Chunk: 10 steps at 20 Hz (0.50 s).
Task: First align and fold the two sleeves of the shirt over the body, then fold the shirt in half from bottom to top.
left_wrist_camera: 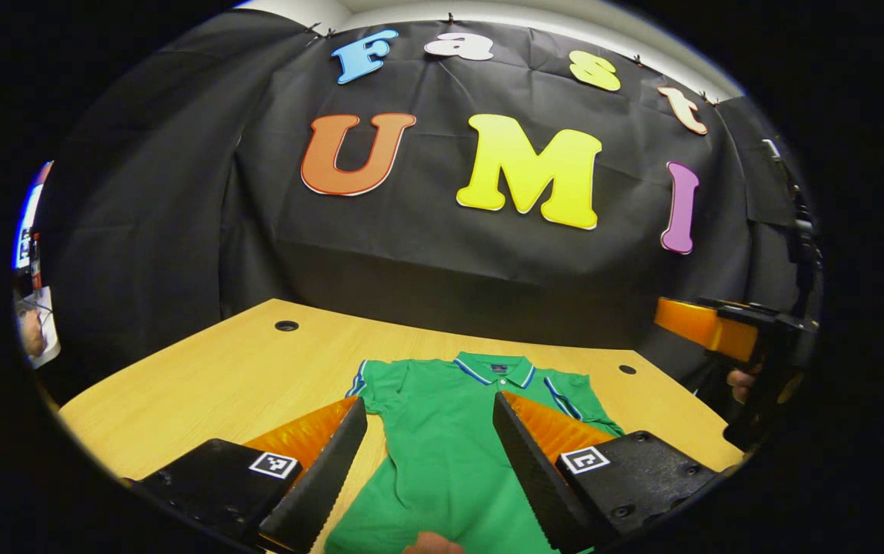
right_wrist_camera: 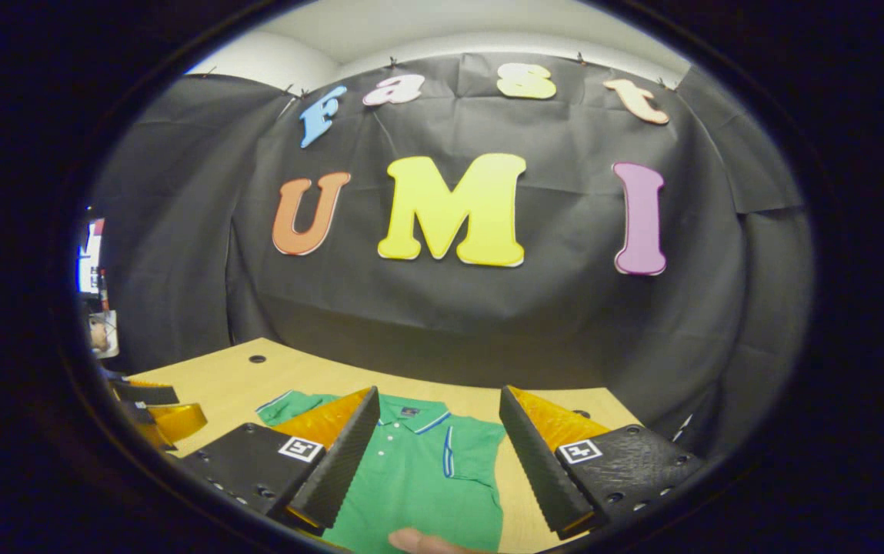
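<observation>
Green shirt point(left_wrist_camera: 449, 454) flat on table point(left_wrist_camera: 218, 385)

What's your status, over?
Left gripper and right gripper open, above the table. Green shirt flat, collar far side, unfolded. Nothing in the way.

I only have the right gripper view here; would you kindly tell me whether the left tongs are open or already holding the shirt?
Observer: In the left gripper view the left tongs are open, with their fingers apart above the green shirt and gripping nothing.
Operator: Thank you. How does my own gripper look from that side?
Observer: The right gripper has its body at the right edge of the left gripper view. A hand holds it from below, out past the right end of the table.
</observation>
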### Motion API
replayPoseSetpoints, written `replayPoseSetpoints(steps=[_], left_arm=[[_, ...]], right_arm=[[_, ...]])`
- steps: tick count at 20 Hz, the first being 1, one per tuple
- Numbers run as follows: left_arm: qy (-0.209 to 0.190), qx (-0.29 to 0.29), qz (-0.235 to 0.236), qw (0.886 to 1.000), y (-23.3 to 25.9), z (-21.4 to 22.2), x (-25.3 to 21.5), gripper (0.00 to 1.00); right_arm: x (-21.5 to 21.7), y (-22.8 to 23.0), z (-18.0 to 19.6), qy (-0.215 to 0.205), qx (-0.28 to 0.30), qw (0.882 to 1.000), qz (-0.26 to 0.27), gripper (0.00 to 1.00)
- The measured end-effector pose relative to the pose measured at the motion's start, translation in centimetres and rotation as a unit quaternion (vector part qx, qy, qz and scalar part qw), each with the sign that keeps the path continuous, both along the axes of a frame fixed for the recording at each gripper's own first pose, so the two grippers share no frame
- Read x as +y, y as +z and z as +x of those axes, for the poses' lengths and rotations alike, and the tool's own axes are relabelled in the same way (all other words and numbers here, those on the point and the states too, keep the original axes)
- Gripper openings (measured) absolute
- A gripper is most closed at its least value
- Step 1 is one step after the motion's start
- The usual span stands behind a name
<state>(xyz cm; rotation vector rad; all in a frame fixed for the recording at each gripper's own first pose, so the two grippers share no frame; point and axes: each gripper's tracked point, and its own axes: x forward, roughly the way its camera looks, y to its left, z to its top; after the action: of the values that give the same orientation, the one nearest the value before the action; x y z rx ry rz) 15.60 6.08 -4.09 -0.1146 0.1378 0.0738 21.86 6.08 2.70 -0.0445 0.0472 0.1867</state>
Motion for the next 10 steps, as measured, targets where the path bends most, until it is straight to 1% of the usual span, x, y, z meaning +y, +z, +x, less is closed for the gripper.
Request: replayPoseSetpoints(steps=[1,2,4,5,6,7,10], left_arm=[[0.004,0.006,0.005,1.000,0.1,0.7,0.6,1.00],[0.005,0.011,0.007,1.000,0.1,1.5,1.2,1.00],[0.011,0.032,0.013,0.999,-0.4,3.2,2.4,1.00],[0.011,0.036,0.017,0.999,-0.5,4.3,2.9,1.00],[0.011,0.040,0.020,0.999,-0.5,5.5,3.3,1.00],[0.014,0.048,0.024,0.998,-0.8,6.7,3.8,1.00],[0.024,0.070,0.031,0.997,-2.2,10.0,5.5,1.00]], right_arm=[[-0.4,0.1,-1.0,-0.004,-0.008,1.000,0.001,0.96],[-0.7,0.2,-2.0,-0.002,-0.015,1.000,0.005,0.93],[-0.9,0.0,-3.7,0.005,-0.019,1.000,0.017,0.97],[-1.2,-0.2,-4.1,0.006,-0.022,1.000,0.020,0.95],[-1.5,-0.3,-4.4,0.002,-0.025,0.999,0.021,0.96],[-1.8,-0.7,-4.7,0.001,-0.026,0.999,0.021,0.95],[-2.2,-1.8,-4.8,-0.002,-0.024,0.999,0.024,0.95]])
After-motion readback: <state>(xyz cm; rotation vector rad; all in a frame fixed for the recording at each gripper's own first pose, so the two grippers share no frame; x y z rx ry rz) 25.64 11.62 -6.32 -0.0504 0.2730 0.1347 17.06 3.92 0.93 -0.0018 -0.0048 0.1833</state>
